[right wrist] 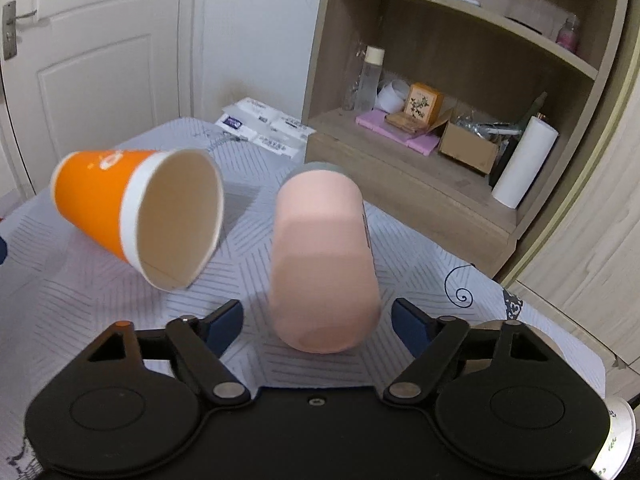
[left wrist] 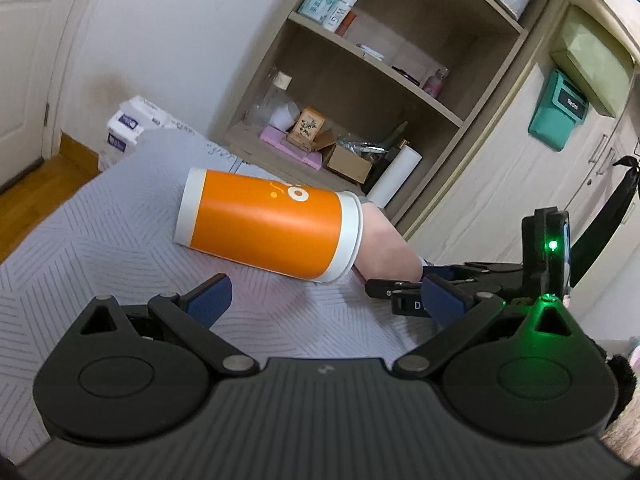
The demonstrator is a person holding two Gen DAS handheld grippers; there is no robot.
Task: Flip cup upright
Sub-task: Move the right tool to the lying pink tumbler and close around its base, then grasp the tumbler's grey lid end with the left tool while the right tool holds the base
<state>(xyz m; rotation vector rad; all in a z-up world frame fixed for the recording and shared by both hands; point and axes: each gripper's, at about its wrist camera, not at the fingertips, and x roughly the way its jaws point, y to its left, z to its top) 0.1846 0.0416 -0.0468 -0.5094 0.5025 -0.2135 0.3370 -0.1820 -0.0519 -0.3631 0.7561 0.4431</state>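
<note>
table: a patterned grey cloth (right wrist: 100, 300) is covering it and is carrying both cups; a shelf unit (right wrist: 460, 80) is standing just behind the far edge.
orange cup: an orange paper cup (left wrist: 264, 222) is lying on its side on the cloth, its open mouth (right wrist: 180, 216) facing the right wrist camera and its base pointing away to the left.
pink cup: a pink cup (right wrist: 324, 264) is lying on its side too, its rounded base toward the right wrist camera, near the orange one without touching it.
left gripper: the left gripper (left wrist: 326, 300) is hanging with its jaws spread wide and holding nothing; the orange cup is sitting ahead of it, apart from both fingers.
right gripper: the right gripper (right wrist: 318, 322) is gaping wide with nothing gripped; the pink cup's base is lying between its two fingers, and neither pad looks to be touching it.
which cup: the task is naming one cup only, and i cannot tell which is meant.
risk, rolling: either cup is likely to roll away across the cloth if one finger is nudging it before the other.
risk, crushing: the paper wall near the orange rim is likely to buckle under a hard squeeze.
risk, knocking: swinging one cup upright could be striking its close neighbour.
risk, cloth: a finger dragging low could be bunching the fabric and tipping a stood cup.
</note>
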